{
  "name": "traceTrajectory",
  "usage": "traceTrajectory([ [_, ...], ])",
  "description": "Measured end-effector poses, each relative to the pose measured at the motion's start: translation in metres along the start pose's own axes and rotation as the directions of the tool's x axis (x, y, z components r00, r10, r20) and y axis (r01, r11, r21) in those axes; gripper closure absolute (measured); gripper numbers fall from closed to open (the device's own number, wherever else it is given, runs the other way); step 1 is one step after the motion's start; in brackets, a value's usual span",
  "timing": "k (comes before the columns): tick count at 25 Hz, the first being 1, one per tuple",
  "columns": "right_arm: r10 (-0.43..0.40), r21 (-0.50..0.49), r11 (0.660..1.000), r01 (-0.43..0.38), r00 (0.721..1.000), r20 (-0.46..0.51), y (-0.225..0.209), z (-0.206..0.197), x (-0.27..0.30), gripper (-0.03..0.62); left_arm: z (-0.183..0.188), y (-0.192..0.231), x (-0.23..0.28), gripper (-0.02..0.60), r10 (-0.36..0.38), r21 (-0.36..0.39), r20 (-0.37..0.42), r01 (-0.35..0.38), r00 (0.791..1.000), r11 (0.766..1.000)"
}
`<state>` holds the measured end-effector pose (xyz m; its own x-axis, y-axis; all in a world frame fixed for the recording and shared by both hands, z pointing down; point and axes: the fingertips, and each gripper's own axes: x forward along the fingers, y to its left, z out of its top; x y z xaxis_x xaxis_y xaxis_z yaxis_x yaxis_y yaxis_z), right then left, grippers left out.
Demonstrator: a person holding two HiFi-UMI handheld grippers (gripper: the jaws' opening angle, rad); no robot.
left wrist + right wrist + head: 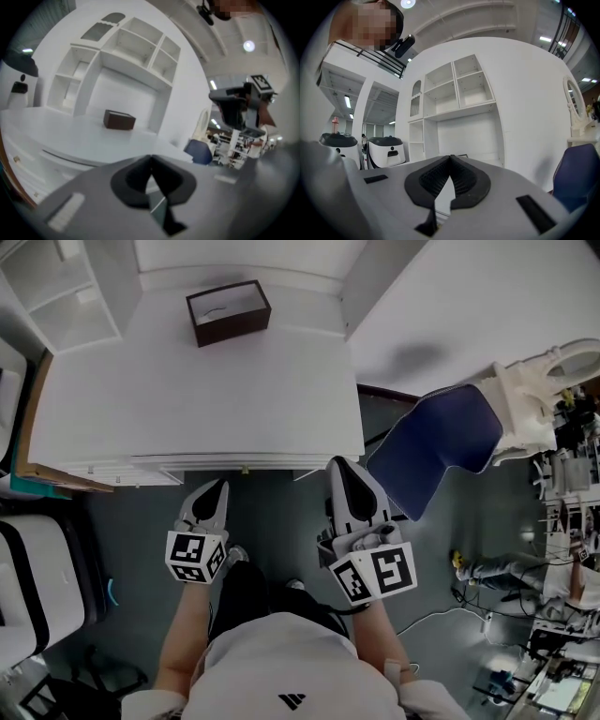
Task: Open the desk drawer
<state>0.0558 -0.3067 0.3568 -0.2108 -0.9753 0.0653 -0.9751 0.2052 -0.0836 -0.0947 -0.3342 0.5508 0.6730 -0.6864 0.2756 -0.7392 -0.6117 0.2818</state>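
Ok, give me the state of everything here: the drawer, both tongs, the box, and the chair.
Desk drawer: closed.
Left tongs: shut, empty.
Right tongs: shut, empty.
Brown box: upright, far from both tongs.
Blue chair: off to the person's right, nobody in it.

White desk (187, 399) carried a dk-brown box (228, 312) near its back edge, approx. centre; white shelf unit (66, 287) stood at rear-left corner.
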Motion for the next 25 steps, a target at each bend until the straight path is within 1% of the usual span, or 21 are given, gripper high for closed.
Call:
traceTrajectory([
  [4, -0.024, -0.001, 1.0, 0.024, 0.999, -0.022, -0.007, -0.005, -0.008, 0.592, -0.025, 0.0, 0.017, 0.57, 0.01, -0.022, -0.048, -0.011, 0.999, 1.0],
  [6, -0.036, 0.0, 0.999, 0.036, 0.999, -0.028, -0.01, -0.006, -0.013, 0.592, -0.039, 0.002, 0.024, 0.541, 0.026, -0.027, -0.077, -0.028, 0.997, 0.999],
  [8, -0.047, 0.0, 0.999, 0.047, 0.998, -0.033, -0.013, -0.007, -0.018, 0.592, -0.052, 0.004, 0.032, 0.522, 0.04, -0.023, -0.109, -0.043, 0.993, 0.999],
  [13, -0.078, -0.001, 0.997, 0.078, 0.995, -0.054, -0.023, -0.01, -0.029, 0.592, -0.078, 0.005, 0.051, 0.505, 0.06, -0.005, -0.178, -0.062, 0.982, 0.998],
  [19, -0.109, 0.01, 0.994, 0.11, 0.991, -0.075, -0.031, -0.015, -0.039, 0.592, -0.102, 0.004, 0.068, 0.486, 0.063, 0.015, -0.227, -0.062, 0.972, 0.998],
  [25, -0.132, 0.013, 0.991, 0.134, 0.988, -0.085, -0.036, -0.018, -0.048, 0.592, -0.121, 0.011, 0.083, 0.468, 0.093, 0.021, -0.267, -0.091, 0.959, 0.996],
])
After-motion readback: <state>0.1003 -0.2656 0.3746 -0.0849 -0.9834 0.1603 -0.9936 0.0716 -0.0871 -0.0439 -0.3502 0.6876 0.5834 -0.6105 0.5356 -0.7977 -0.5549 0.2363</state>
